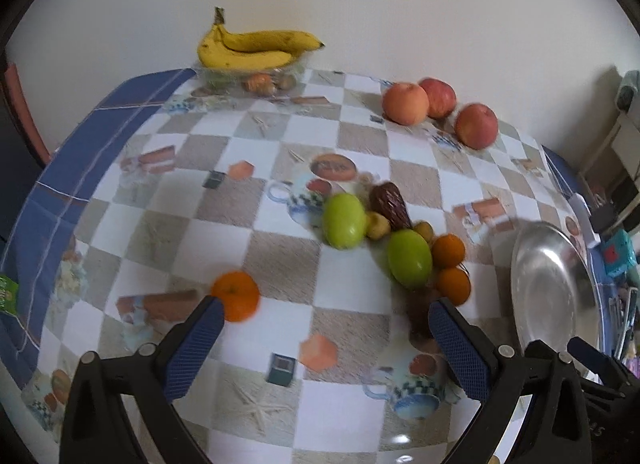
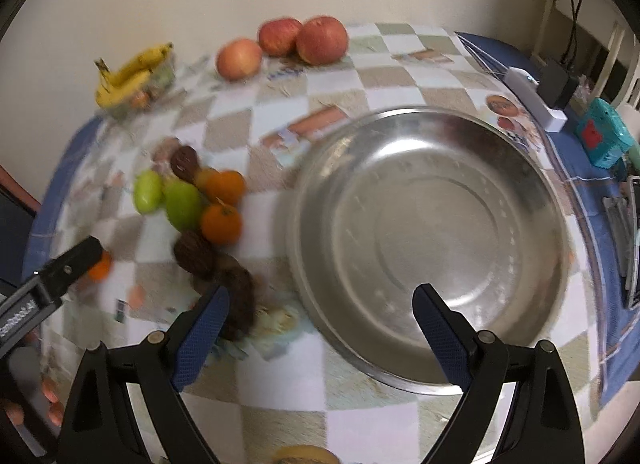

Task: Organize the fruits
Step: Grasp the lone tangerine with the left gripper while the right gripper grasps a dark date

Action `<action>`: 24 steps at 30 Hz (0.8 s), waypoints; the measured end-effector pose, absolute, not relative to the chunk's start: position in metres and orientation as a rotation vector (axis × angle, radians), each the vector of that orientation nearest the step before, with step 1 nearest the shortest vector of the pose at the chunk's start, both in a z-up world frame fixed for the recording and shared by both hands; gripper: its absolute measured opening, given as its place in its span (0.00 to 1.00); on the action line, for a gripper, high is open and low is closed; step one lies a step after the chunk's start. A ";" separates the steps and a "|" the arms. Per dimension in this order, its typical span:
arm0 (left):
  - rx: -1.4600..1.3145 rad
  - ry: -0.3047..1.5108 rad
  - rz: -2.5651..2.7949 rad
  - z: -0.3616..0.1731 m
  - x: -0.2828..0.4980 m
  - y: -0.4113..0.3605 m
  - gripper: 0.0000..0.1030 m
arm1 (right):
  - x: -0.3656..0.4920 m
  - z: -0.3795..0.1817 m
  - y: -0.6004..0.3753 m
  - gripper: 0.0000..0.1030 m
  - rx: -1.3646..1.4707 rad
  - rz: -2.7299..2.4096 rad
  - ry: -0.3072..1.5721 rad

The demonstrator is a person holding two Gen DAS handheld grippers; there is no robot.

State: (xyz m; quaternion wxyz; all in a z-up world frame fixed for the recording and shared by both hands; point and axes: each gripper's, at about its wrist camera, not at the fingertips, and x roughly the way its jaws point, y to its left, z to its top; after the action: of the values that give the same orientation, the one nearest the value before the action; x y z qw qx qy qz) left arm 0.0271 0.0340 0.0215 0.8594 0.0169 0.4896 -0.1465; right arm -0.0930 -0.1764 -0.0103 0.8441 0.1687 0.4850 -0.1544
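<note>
Approach phase: both hand-held grippers empty with jaws apart, left hand-held gripper (image 1: 324, 328) near lone orange (image 1: 236, 296) on worktop (image 1: 280, 272), right hand-held gripper (image 2: 320, 316) above empty steel bowl (image 2: 520, 192); next move probably closing on the orange.

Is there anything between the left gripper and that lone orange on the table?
Nothing visible. The left gripper is open, and the lone orange sits on bare tablecloth just beyond its left fingertip.
</note>
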 end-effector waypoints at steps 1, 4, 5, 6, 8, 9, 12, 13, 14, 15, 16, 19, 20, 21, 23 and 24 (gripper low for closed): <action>0.035 1.025 -0.299 0.023 0.030 0.037 1.00 | -0.091 -0.009 -0.175 0.91 0.373 -0.304 1.016; 0.019 1.026 -0.253 0.022 0.038 0.052 1.00 | -0.084 -0.005 -0.167 0.91 0.382 -0.241 1.007; 0.001 1.032 -0.248 0.020 0.041 0.057 1.00 | -0.082 -0.004 -0.164 0.91 0.368 -0.235 1.004; -0.025 1.043 -0.244 0.018 0.043 0.063 0.99 | -0.079 -0.002 -0.159 0.91 0.347 -0.222 0.995; -0.080 1.061 -0.241 0.014 0.049 0.074 0.94 | -0.075 -0.001 -0.150 0.91 0.327 -0.200 0.993; -0.106 1.072 -0.238 0.011 0.052 0.079 0.94 | -0.071 -0.002 -0.146 0.90 0.321 -0.188 0.998; -0.152 1.097 -0.224 0.002 0.060 0.090 0.91 | -0.065 -0.005 -0.136 0.79 0.317 -0.160 1.017; -0.157 1.103 -0.215 -0.001 0.062 0.092 0.89 | -0.063 -0.006 -0.134 0.68 0.316 -0.152 1.025; -0.161 1.110 -0.208 -0.004 0.063 0.093 0.88 | -0.061 -0.007 -0.132 0.66 0.314 -0.147 1.034; -0.168 1.120 -0.204 -0.008 0.066 0.095 0.87 | -0.059 -0.010 -0.129 0.65 0.310 -0.145 1.047; -0.174 1.133 -0.206 -0.012 0.068 0.095 0.85 | -0.057 -0.013 -0.127 0.65 0.305 -0.143 1.061; -0.174 1.166 -0.206 -0.023 0.072 0.096 0.78 | -0.051 -0.023 -0.123 0.61 0.288 -0.140 1.105; -0.171 1.174 -0.204 -0.026 0.072 0.095 0.75 | -0.050 -0.027 -0.122 0.60 0.281 -0.144 1.121; -0.164 1.187 -0.202 -0.032 0.074 0.095 0.73 | -0.049 -0.031 -0.121 0.56 0.275 -0.145 1.137; -0.158 1.203 -0.202 -0.038 0.075 0.094 0.69 | -0.047 -0.038 -0.120 0.51 0.274 -0.141 1.164; -0.160 1.213 -0.203 -0.041 0.076 0.093 0.67 | -0.046 -0.041 -0.120 0.50 0.272 -0.142 1.178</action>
State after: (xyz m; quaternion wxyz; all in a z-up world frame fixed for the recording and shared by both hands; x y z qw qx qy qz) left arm 0.0760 0.0932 -0.0413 0.8138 -0.0750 0.5684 -0.0952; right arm -0.0461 -0.1196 -0.0413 0.8203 0.1276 0.5535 -0.0668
